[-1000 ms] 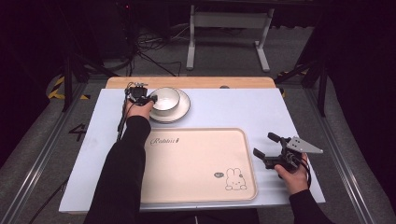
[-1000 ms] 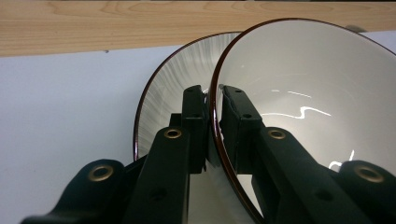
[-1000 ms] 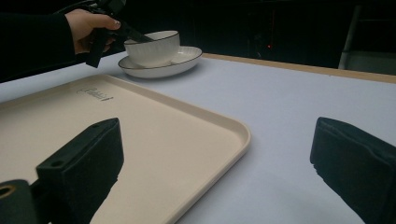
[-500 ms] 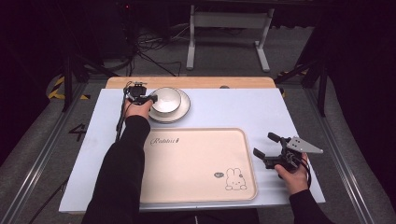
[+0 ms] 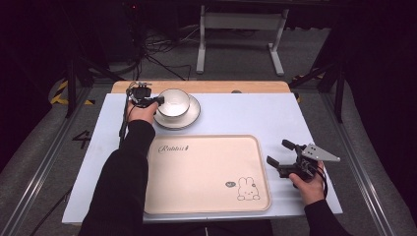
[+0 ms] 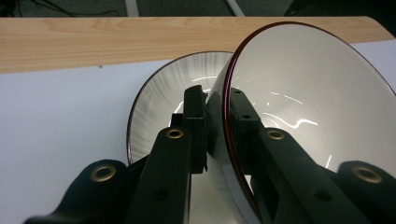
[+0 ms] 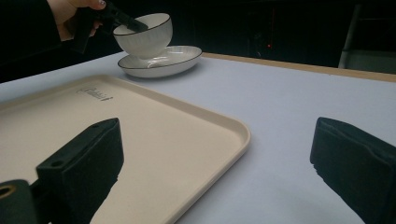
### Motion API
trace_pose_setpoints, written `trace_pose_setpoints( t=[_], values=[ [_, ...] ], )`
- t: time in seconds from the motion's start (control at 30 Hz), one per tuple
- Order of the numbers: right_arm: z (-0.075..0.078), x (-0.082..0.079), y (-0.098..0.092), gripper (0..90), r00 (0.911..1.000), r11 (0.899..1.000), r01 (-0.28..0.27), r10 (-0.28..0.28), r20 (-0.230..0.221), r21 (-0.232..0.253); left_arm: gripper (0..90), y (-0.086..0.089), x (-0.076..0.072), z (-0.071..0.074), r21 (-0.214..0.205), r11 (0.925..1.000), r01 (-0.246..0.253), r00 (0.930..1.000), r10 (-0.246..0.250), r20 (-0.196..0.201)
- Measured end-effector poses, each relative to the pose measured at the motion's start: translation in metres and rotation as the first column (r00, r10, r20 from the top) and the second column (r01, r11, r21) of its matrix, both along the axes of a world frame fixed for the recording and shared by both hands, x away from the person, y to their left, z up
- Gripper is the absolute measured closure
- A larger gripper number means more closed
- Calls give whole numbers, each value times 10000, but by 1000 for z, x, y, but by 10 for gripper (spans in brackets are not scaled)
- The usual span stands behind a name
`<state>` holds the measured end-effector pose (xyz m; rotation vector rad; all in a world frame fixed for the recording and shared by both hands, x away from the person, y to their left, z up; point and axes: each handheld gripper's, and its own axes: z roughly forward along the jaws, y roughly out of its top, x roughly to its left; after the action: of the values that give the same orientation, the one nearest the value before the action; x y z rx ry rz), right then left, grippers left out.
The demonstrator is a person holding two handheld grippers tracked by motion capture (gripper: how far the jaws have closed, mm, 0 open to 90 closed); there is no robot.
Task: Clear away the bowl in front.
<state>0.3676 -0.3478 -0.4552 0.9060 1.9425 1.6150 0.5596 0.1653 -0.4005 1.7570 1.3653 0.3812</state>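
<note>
now the left gripper [image 5: 158, 100] is clenched on the rim of the white bowl [image 5: 173, 102], one jaw inside the bowl and one outside against its wall, as the left gripper view shows clearly. the bowl is near the far left corner of the tabletop [image 5: 275, 118], over the white plate [image 5: 189, 117]; in the right gripper view the bowl [image 7: 142, 35] seems to hang a little tilted just above the plate [image 7: 163, 60], though i cannot tell for sure if its foot is fully free of it. the step in hand looks like lifting the bowl off the plate, probably to bring it to the beige tray [image 5: 206, 172] that lies along the near edge. to do this well, i think the grip must stay firm, because the bowl is held only at one point of a thin smooth rim and it can swing or slip. it is better to rise straight first until the foot clears the plate rim, then travel slowly and keep the wrist level so the bowl does not tip more. the right gripper [image 5: 285, 156] rests released near the right edge of the tabletop, beside the tray, its jaws wide apart with nothing between them; it should stay aside from the path.
</note>
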Motion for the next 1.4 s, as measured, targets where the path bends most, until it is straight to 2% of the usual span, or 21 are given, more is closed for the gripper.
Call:
trace_pose_setpoints(
  t=[0.1,0.43,0.7,0.9,1.1,1.13,1.3,1.33,1.4],
  values=[
    [0,0,0,35,10000,10000,0,0,1,21,808,0,-1,6,12,10000,89,9999,-89,118],
    [0,0,0,35,10000,10000,-12,12,-2,10,808,4,-6,14,12,9999,137,9998,-137,115],
    [0,0,0,35,10000,10000,-31,31,16,9,808,4,-17,22,165,9970,761,9971,-762,82],
    [0,0,0,35,10000,10000,-35,35,15,-14,809,6,-27,27,27,9937,1117,9937,-1117,35],
    [0,0,0,35,10000,10000,-27,27,5,-35,808,4,-38,31,29,9883,1523,9883,-1523,49],
    [0,0,0,35,10000,10000,-23,23,9,-37,808,4,-42,32,18,9853,1710,9853,-1710,32],
    [0,0,0,35,10000,10000,-25,25,6,-30,809,1,-51,35,-13,9800,1990,9800,-1990,77],
    [0,0,0,35,10000,10000,-37,38,10,-49,809,0,-54,36,-23,9765,2155,9764,-2155,116],
    [0,0,0,35,10000,10000,-36,36,16,-52,809,-1,-56,37,-40,9742,2255,9742,-2254,99]
  ],
)
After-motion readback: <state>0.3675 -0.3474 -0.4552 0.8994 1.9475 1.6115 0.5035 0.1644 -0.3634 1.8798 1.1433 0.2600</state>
